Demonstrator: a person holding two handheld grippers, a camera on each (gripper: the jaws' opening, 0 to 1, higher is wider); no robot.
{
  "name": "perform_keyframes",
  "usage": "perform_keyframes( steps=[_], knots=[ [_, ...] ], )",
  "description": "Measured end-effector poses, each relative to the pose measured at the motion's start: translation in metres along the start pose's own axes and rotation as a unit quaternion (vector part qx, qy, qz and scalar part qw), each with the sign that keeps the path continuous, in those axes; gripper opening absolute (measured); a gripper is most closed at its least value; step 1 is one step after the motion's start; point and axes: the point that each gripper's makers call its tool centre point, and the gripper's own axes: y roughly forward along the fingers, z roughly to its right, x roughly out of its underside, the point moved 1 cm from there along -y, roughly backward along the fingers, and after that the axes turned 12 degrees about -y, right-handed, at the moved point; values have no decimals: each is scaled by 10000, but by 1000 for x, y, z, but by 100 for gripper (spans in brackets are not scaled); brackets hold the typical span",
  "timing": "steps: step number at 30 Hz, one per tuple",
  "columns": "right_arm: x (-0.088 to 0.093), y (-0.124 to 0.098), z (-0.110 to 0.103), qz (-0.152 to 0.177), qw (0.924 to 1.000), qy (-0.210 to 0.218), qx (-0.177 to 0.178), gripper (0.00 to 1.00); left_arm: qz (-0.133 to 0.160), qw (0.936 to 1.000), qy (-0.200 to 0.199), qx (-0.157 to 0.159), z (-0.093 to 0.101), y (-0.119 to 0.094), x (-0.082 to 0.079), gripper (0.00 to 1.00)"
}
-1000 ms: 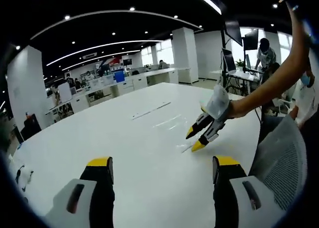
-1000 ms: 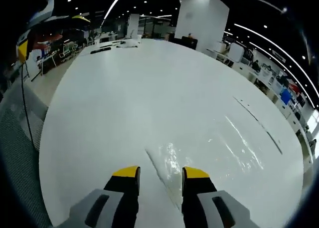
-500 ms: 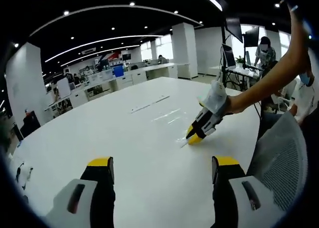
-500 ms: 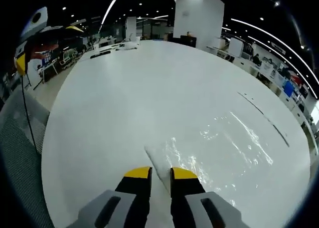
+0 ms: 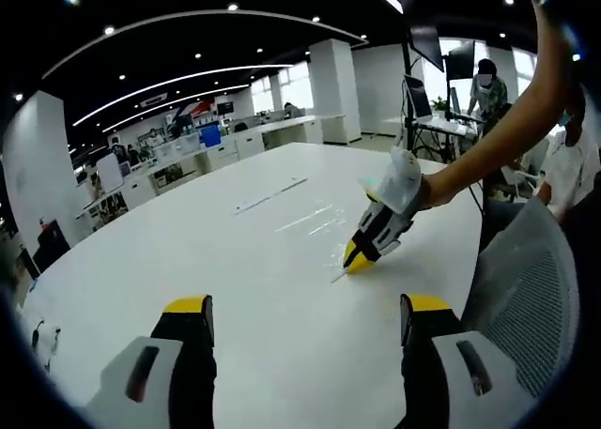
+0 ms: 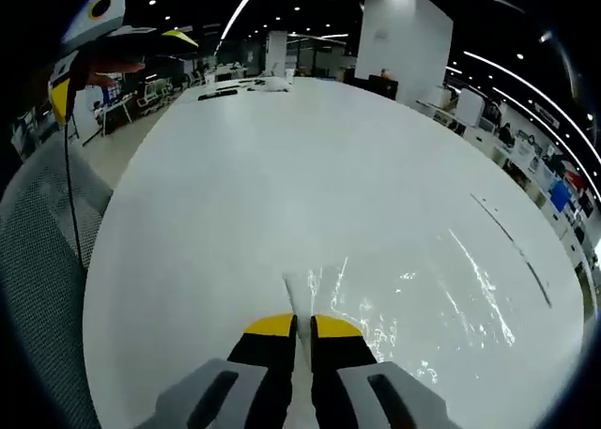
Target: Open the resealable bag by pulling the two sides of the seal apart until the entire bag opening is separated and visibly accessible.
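Right tool [image 6: 302,328] now pinched, seemingly on clear bag's [image 6: 413,293] edge; left tool [image 5: 300,307] spread, aloft.

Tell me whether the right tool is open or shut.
Shut: the right tool has its yellow tips pinched on the clear bag's edge.

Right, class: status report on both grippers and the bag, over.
Right gripper shut on the clear bag at its near edge. Left gripper open, clear of the bag. Bag flat on the white table, seal unopened. Nothing in the way.
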Motion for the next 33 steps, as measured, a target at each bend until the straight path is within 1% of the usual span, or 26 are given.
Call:
perform_keyframes(
  steps=[2,3,4,6,10,13,15,16,22,25,27,33],
  knots=[
    [-1,0,-3,10,9999,-12,-108,1,-26,10000,20,23,2,1,1,79],
    [-4,0,-7,63,9990,351,-253,1,-53,9999,78,52,3,2,3,79],
    [-4,0,-6,58,9991,336,-265,0,-68,9998,139,81,4,2,3,80],
    [-6,0,-9,22,9994,175,-281,0,-128,9996,196,124,6,3,5,80],
    [-14,-2,-15,143,9987,298,-377,0,-161,9995,243,153,7,3,7,80],
    [-18,-5,-23,157,9984,161,-525,0,-194,9992,326,135,7,4,8,79],
    [-19,-7,-28,160,9981,140,-579,0,-168,9991,375,102,7,4,7,80],
    [-23,-10,-33,219,9977,173,-621,0,-167,9991,382,101,8,4,8,80],
    [-30,-18,-47,308,9969,177,-701,0,-267,9983,502,147,15,2,16,79],
    [-33,-24,-57,279,9967,136,-751,0,-279,9979,561,191,19,2,19,78],
    [-38,-29,-66,373,9958,123,-821,0,-312,9975,597,205,22,1,22,77],
    [-50,-40,-85,489,9947,146,-893,0,-405,9961,735,274,29,2,29,75]
  ],
)
